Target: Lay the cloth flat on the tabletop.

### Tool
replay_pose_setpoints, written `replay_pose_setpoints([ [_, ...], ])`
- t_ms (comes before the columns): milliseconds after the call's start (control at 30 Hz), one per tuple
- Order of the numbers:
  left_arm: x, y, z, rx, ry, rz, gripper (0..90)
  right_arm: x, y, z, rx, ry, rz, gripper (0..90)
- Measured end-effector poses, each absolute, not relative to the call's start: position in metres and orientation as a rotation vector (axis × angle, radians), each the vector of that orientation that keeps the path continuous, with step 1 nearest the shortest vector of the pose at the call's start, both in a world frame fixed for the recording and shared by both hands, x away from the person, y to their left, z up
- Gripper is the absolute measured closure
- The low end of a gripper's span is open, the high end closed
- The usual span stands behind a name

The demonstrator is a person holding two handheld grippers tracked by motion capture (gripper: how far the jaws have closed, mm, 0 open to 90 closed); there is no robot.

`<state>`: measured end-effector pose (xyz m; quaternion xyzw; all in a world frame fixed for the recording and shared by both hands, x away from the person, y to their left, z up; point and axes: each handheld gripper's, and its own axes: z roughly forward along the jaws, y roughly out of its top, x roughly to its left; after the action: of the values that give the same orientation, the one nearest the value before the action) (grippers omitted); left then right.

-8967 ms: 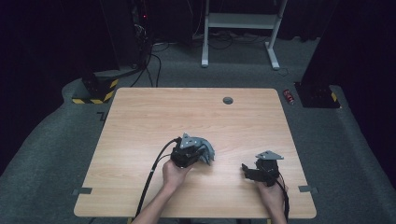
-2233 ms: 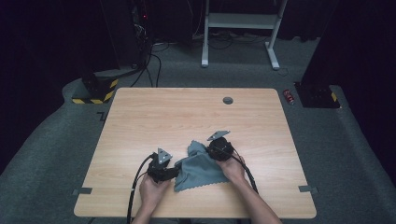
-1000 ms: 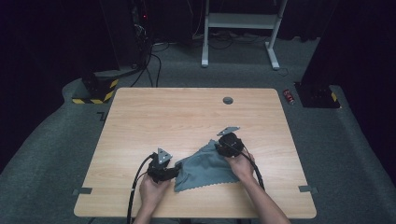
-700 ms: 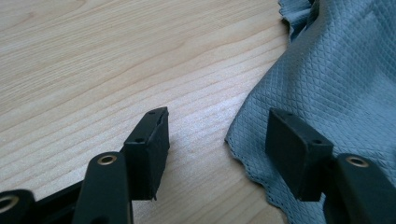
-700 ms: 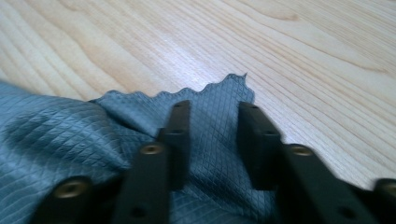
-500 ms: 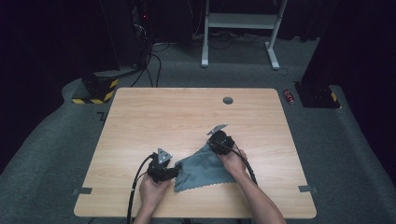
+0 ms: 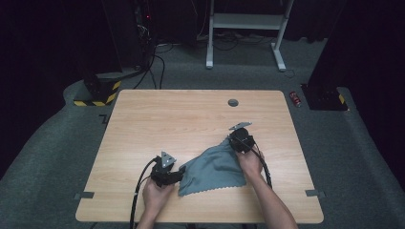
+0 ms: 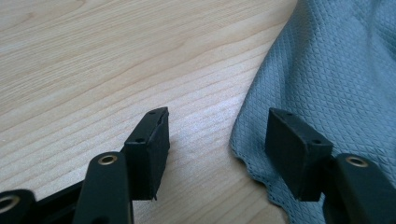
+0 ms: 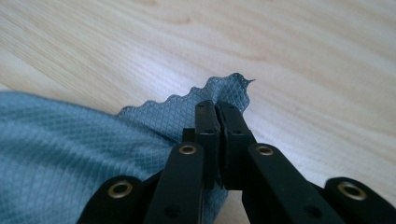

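lying spread on the near half of the wooden table (image 7: 191,119), between the two hands: a grey-blue cloth (image 7: 212,169) with a diamond weave and a scalloped edge. pinching the far right corner of that cloth, with jaws pressed together on the fabric: the right gripper (image 7: 237,140), seen in the high view at the cloth's upper right tip. showing the same grip from close up in the right gripper view: the right gripper (image 9: 216,109), its two black jaws meeting with only the thin fabric between them, the wavy corner of the cloth (image 9: 93,154) poking out just past the tips and lifting slightly off the wood. having just been closing and now clamping the corner. resting at the cloth's near left corner with jaws standing wide apart and gripping nothing: the left gripper (image 7: 180,172). showing in the left gripper view: the left gripper (image 8: 217,135) with bare table (image 8: 93,60) under one jaw and between the two, the other jaw sitting over the edge of the cloth (image 8: 336,74), though whether touching it or just above, hard to tell. trailing back toward the near table edge from each gripper: a black cable. sitting well apart near the far edge of the table: a small dark round disc (image 7: 233,102).
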<state>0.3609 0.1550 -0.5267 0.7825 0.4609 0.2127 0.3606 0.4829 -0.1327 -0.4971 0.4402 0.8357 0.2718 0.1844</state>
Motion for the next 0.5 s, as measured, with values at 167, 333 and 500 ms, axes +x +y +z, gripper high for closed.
replay_pose_setpoints([
  [167, 0.361, 0.155, -0.527, 2.017, 1.187, 0.545, 40.9, 0.475, -0.131, -0.49, 1.222, 2.336, 0.823, 73.9],
  [333, 0.361, 0.156, -0.526, 2.016, 1.183, 0.539, 41.7, 0.446, -0.125, -0.478, 1.092, 2.36, 0.934, 68.0],
  [500, 0.365, 0.157, -0.517, 2.014, 1.175, 0.462, 49.5, 0.419, -0.132, -0.486, 1.037, 2.4, 0.933, 65.9],
])
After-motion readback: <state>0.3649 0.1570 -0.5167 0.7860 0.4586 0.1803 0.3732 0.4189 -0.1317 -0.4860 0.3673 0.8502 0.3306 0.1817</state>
